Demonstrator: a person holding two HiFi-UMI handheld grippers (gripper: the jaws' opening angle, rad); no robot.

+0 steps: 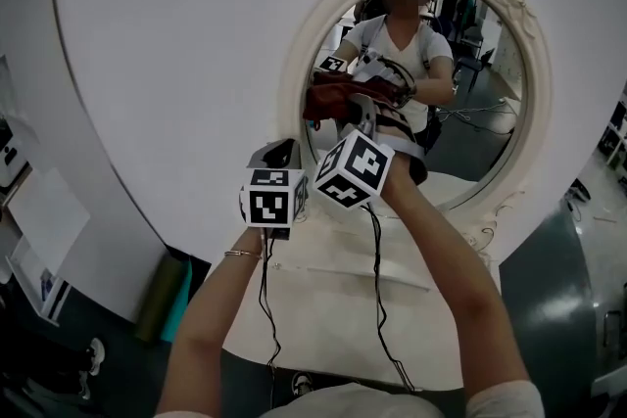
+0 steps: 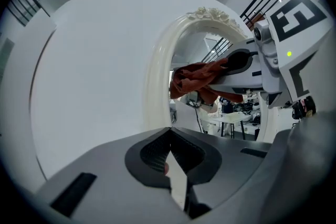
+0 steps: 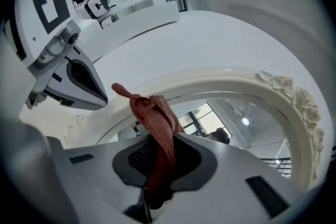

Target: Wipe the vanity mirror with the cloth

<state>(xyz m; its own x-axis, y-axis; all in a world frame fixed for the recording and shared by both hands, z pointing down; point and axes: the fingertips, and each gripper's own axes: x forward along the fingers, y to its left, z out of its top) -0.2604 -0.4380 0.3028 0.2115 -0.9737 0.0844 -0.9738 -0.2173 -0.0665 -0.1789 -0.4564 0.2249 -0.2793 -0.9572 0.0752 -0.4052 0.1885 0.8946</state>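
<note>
An oval vanity mirror with an ornate white frame (image 1: 294, 64) stands on a white table (image 1: 323, 328). A red-brown cloth (image 1: 338, 100) is bunched against the left of the glass (image 1: 480, 113), clamped in my right gripper (image 1: 361, 111). In the right gripper view the cloth (image 3: 157, 128) runs between the shut jaws of the right gripper (image 3: 156, 162), with the frame (image 3: 294, 107) just ahead. My left gripper (image 1: 279, 152) hovers by the frame's lower left, shut and empty. The left gripper view shows the left gripper (image 2: 170, 157) with jaws together, and the cloth (image 2: 197, 78) at the glass.
Two black cables (image 1: 265, 308) trail from the grippers over the table's front edge. A green roll (image 1: 162, 294) lies on the floor at the left beside white panels. The white wall rises behind the mirror. Dark floor lies to the right.
</note>
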